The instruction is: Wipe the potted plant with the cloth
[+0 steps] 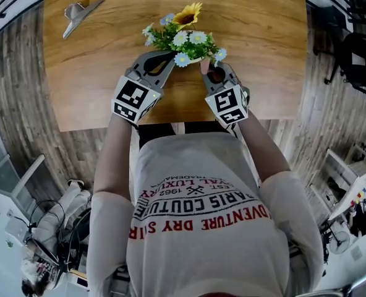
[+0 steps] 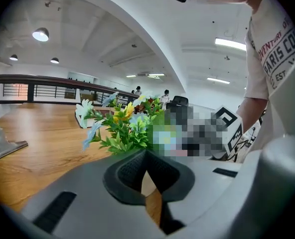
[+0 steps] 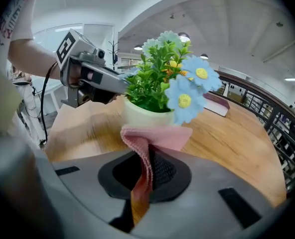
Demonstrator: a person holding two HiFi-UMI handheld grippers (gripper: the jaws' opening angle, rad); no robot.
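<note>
Over at the far left, a small metal clip (image 1: pixel 79 12) lay on the wooden table (image 1: pixel 96 79), well apart from everything else and no part of the job. Next came the left gripper (image 1: pixel 169 57), its jaws pressed together with nothing between them, only the table's wood showing through the slit below the pads. It pointed at the left flank of the potted plant (image 1: pixel 184 38), its tip in among the lower leaves, though whether it actually pressed on the plant could not be told. The plant stood upright on the table between the two grippers, its long axis vertical, with green sprays and blue, white and yellow flowers spreading above a pale pot (image 3: pixel 143 114). To the right, the right gripper (image 1: pixel 211 71) was clamped on the pink cloth (image 3: pixel 157 135), a fold running down between the pads and a flap standing out ahead of the jaws. That flap lay directly in front of the pot's lower wall, just beside it or barely touching; the views did not settle which. So the pot lay straight ahead of the cloth and a little above it. The right hand was the one placed to wipe, probably needing only a short push forward and a sweep round the pot's side, while the left tool seemed set to steady the plant.
</note>
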